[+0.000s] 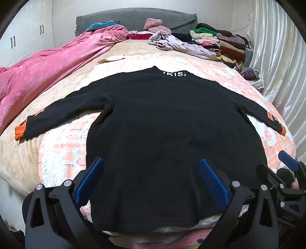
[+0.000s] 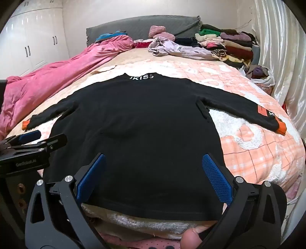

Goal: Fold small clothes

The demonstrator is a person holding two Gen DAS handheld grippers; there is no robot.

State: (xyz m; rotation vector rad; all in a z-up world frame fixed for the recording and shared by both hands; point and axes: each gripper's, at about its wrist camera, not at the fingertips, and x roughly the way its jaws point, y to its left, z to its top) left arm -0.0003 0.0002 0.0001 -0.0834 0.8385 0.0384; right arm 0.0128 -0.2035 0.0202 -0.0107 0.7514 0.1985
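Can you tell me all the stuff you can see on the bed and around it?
black sweater: one, black with orange cuffs and white letters at the neck, spread flat in the middle of the bed, sleeves out
checked blanket: one, peach and white, under the sweater
pink quilt: one, bunched along the bed's left side
folded clothes pile: one stack, mixed colours, far right corner
lilac garment: one, crumpled, far end
headboard: one, grey
wardrobe: white doors, left
curtain: white, right
left gripper: one, black with blue pads, jaws open over the hem
right gripper: one, same colours, jaws open over the hem
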